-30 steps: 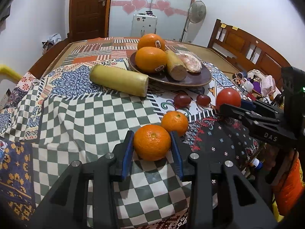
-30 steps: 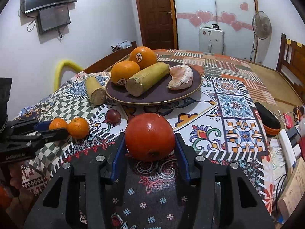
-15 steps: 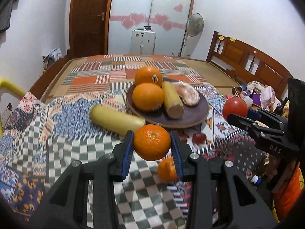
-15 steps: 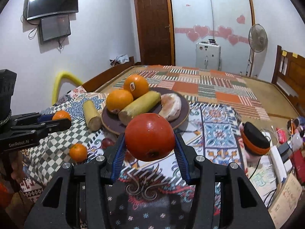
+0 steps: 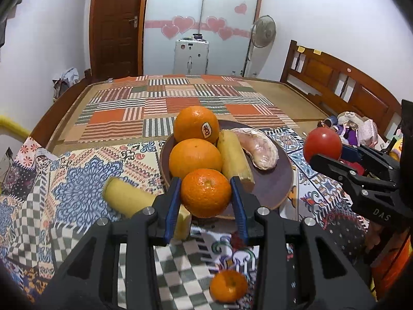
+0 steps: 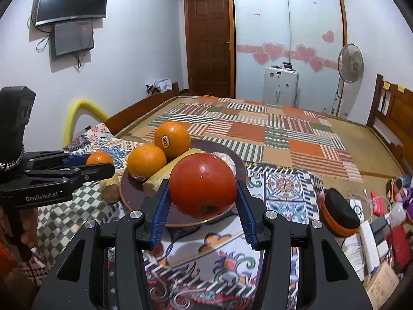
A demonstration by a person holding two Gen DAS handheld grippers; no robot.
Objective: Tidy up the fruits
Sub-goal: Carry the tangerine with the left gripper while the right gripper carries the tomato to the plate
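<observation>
Mandarin (image 5: pixel 205 196) sits squeezed between the blue pads of our left gripper (image 5: pixel 205 199), jaws closed onto its sides, and it hangs in the air in front of the near rim of the brown plate (image 5: pixel 278 178). In the left wrist view the plate already carries two big oranges (image 5: pixel 195 159), a yellow stalk piece (image 5: pixel 233 159) and a pale lumpy piece (image 5: pixel 260 147). A second stalk piece (image 5: pixel 129 200) lies on the patterned cloth (image 5: pixel 77 180) just left of the plate, its near end cut off behind the gripper finger. Another small mandarin (image 5: pixel 228 285) rests on the cloth below us, blurred. Off to the right, our right gripper (image 5: pixel 333 155) holds a red fruit (image 5: pixel 322 146). Bare cloth stretches beyond the plate toward the far edge.

Over to the right wrist view: the red fruit (image 6: pixel 202 184) is clamped between the blue pads of the right gripper (image 6: pixel 202 206), closed on it, held in front of the plate (image 6: pixel 129 193). The fruit hides most of the plate's middle and nearly all of the pale piece. At left, the left gripper (image 6: pixel 99 166) carries its mandarin (image 6: pixel 99 158) near the plate's left side. Clutter crowds the right edge of the table; open cloth lies ahead.
</observation>
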